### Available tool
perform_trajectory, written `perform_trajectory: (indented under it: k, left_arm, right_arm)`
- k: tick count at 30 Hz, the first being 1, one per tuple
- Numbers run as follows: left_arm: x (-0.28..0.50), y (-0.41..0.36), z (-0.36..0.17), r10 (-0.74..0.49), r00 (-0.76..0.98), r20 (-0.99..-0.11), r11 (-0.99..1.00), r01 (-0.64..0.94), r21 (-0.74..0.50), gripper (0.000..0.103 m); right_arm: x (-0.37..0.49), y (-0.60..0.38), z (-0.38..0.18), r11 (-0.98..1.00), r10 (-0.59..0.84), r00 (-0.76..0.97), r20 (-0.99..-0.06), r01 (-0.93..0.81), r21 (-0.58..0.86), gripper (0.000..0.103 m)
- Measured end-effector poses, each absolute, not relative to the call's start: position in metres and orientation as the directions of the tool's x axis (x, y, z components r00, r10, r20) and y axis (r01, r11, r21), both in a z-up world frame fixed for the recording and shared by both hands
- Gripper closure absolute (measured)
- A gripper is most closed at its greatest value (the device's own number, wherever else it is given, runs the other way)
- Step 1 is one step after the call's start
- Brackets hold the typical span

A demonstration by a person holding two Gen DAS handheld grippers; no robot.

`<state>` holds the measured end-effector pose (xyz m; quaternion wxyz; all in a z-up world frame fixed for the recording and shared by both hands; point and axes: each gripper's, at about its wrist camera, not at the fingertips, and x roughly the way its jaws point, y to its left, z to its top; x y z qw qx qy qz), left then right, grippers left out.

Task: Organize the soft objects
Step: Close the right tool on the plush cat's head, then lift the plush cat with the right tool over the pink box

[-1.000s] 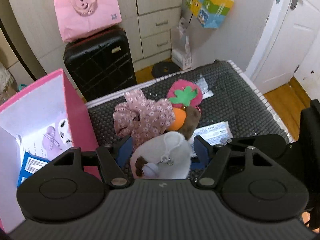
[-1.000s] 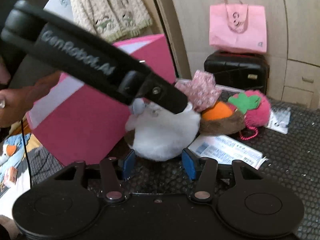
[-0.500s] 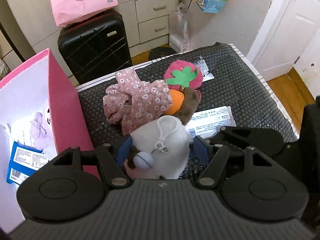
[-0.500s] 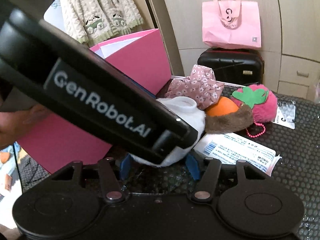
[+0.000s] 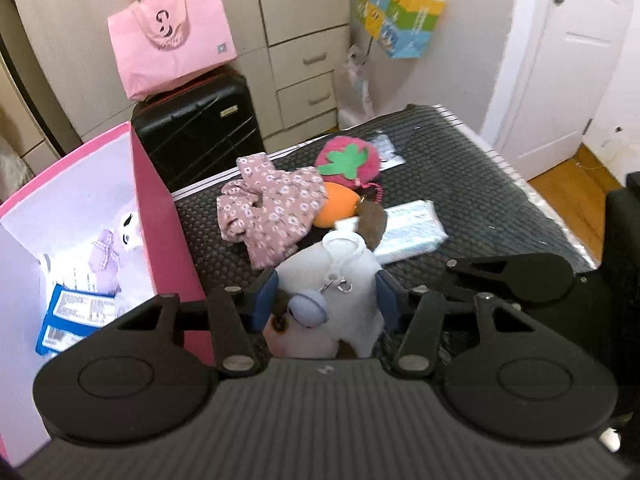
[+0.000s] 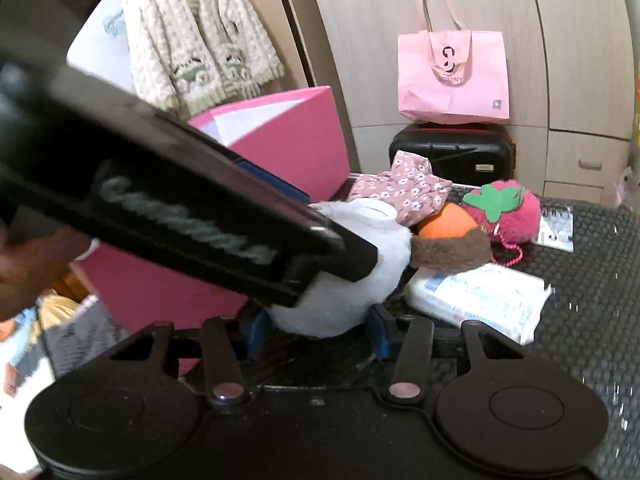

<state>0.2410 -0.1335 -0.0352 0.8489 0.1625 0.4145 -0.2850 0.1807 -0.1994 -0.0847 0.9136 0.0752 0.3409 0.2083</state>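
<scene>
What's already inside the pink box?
In the left wrist view the pink box holds a pale lilac plush toy with a checked bow, above two blue-and-white packets. The box's nearer floor is hidden behind the left tongs' body.

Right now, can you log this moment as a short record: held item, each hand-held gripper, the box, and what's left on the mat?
held item: white plush
left hand-held gripper: jaws just closed further, pads on the plush
right hand-held gripper: jaws just closed further, pads at the plush's sides
pink box: open, purple plush inside
left on mat: floral cloth, strawberry plush, tissue pack
</scene>
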Motion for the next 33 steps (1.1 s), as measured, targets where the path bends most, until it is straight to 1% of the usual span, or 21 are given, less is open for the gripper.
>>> perform_trajectory:
  k: [4,8,12,16,18,22,26,29,33]
  left_arm:
    - [0.214,-0.124,-0.029,-0.391,0.505,-0.769,0.755,0.654,0.045,0.053]
    - [0.189,-0.109,-0.023,-0.448,0.506,-0.737,0.738,0.675,0.015,0.053]
    - [0.167,-0.097,-0.02,-0.483,0.506,-0.714,0.734,0.679,-0.014,0.053]
    - [0.139,-0.09,-0.019,-0.502,0.507,-0.7,0.706,0.708,0.007,0.053]
    - [0.129,-0.085,-0.02,-0.502,0.504,-0.703,0.703,0.711,0.007,0.053]
    - [0.117,-0.071,-0.026,-0.506,0.47,-0.724,0.706,0.708,-0.033,0.053]
    - [0.106,-0.054,-0.025,-0.523,0.449,-0.724,0.713,0.697,-0.082,0.053]
    - [0.1,-0.045,-0.025,-0.533,0.432,-0.728,0.718,0.686,-0.118,0.052]
    - [0.091,-0.033,-0.023,-0.539,0.427,-0.726,0.723,0.676,-0.14,0.052]
  right_arm:
    - [0.154,-0.197,-0.078,0.894,0.447,0.685,-0.574,-0.344,0.287,0.048]
    - [0.127,-0.189,-0.067,0.906,0.417,0.708,-0.571,-0.377,0.194,0.048]
    - [0.103,-0.179,-0.058,0.911,0.395,0.719,-0.572,-0.388,0.141,0.048]
    - [0.074,-0.158,-0.05,0.93,0.311,0.742,-0.593,-0.367,0.029,0.048]
    - [0.067,-0.156,-0.049,0.931,0.319,0.728,-0.607,-0.362,0.055,0.048]
    - [0.058,-0.155,-0.048,0.918,0.368,0.669,-0.646,-0.371,0.139,0.048]
    - [0.046,-0.144,-0.047,0.913,0.366,0.664,-0.651,-0.391,0.114,0.048]
    - [0.035,-0.13,-0.046,0.909,0.351,0.669,-0.655,-0.413,0.065,0.048]
    - [0.028,-0.123,-0.039,0.896,0.363,0.653,-0.665,-0.44,0.056,0.048]
